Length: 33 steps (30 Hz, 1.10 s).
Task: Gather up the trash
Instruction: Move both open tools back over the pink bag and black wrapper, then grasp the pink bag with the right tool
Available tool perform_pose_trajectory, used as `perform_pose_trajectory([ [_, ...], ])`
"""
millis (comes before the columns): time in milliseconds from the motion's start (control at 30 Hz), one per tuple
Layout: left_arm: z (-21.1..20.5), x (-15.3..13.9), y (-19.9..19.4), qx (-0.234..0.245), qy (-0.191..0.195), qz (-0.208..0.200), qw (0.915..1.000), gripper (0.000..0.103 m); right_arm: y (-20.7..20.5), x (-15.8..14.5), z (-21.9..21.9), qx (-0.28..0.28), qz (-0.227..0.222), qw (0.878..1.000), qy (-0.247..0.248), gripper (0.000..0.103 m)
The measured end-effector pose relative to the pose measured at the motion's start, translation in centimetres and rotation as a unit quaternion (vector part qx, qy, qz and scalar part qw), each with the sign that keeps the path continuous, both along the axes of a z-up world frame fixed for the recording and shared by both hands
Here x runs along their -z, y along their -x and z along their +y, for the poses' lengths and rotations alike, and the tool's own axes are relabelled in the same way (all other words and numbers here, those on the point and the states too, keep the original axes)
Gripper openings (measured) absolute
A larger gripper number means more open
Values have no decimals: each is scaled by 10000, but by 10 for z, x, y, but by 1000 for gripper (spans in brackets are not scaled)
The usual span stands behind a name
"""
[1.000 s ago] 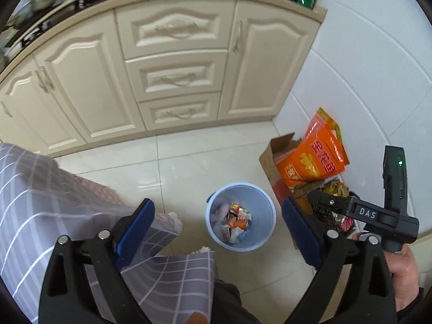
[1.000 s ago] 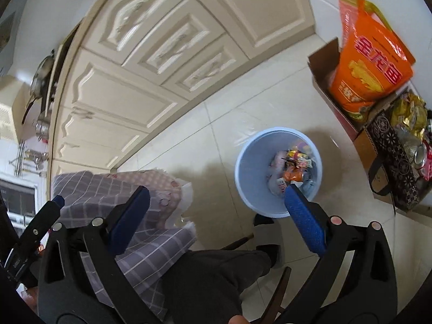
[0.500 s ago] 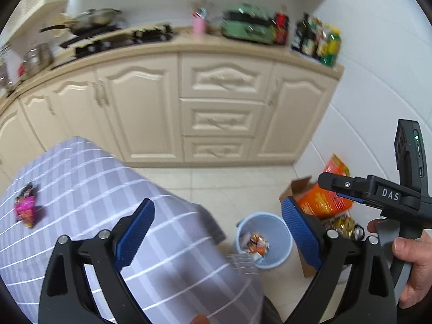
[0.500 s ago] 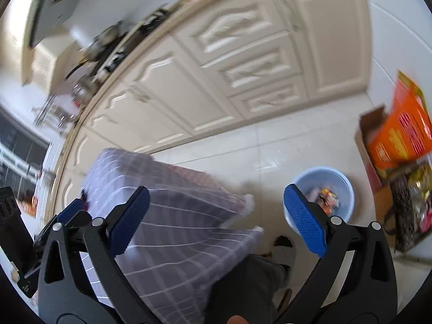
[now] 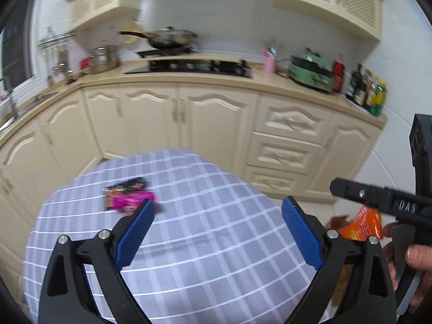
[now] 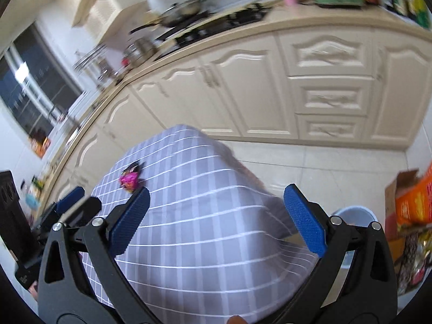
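Note:
A pink and black snack wrapper [image 5: 127, 197] lies on the grey checked tablecloth [image 5: 205, 216], at the far left of the table. It also shows in the right wrist view [image 6: 130, 178]. My left gripper [image 5: 217, 226] is open and empty, hovering above the table, the wrapper just beyond its left fingertip. My right gripper [image 6: 216, 216] is open and empty above the table's right part; it also shows in the left wrist view [image 5: 378, 202]. The light blue trash bin [image 6: 353, 214] stands on the floor right of the table, mostly hidden behind the right finger.
Cream kitchen cabinets [image 5: 216, 124] with a hob, a pan and bottles on the counter run behind the table. A cardboard box with an orange bag [image 6: 415, 202] stands on the floor at the right wall. White floor tiles [image 6: 324, 167] lie between table and cabinets.
Both grippers have swung up from above the bin on the floor to over the table. The wrapper has come into view near the left fingertips. Both stay open.

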<state>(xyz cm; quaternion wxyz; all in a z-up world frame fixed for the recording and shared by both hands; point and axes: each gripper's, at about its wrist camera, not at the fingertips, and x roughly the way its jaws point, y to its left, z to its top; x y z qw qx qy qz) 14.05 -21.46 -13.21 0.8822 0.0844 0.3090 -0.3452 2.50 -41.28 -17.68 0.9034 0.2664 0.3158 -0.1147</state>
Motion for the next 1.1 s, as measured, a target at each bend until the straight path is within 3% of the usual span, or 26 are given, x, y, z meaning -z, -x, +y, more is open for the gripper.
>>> perform_pose_trajectory([
  [367, 108, -7, -57, -1085, 207, -252, 9936, 93, -95, -1, 103, -943, 258, 9914, 869, 97],
  [800, 156, 48, -126, -1451, -112, 71, 9893, 93, -221, 68, 155, -1947, 1074, 9661, 1314, 96],
  [867, 157, 55, -136, -1430, -181, 117, 9895, 93, -235, 78, 162, -2120, 1198, 9607, 1332, 86],
  [933, 155, 63, -146, -1410, -258, 179, 9895, 93, -246, 88, 167, -2259, 1359, 9550, 1358, 55],
  [1000, 148, 69, -155, -1339, -325, 248, 9902, 93, -249, 94, 170, -2252, 1438, 9515, 1527, 33],
  [1100, 136, 77, -168, -1157, -463, 231, 9919, 93, -240, 94, 159, -2236, 1311, 9576, 1258, 31],
])
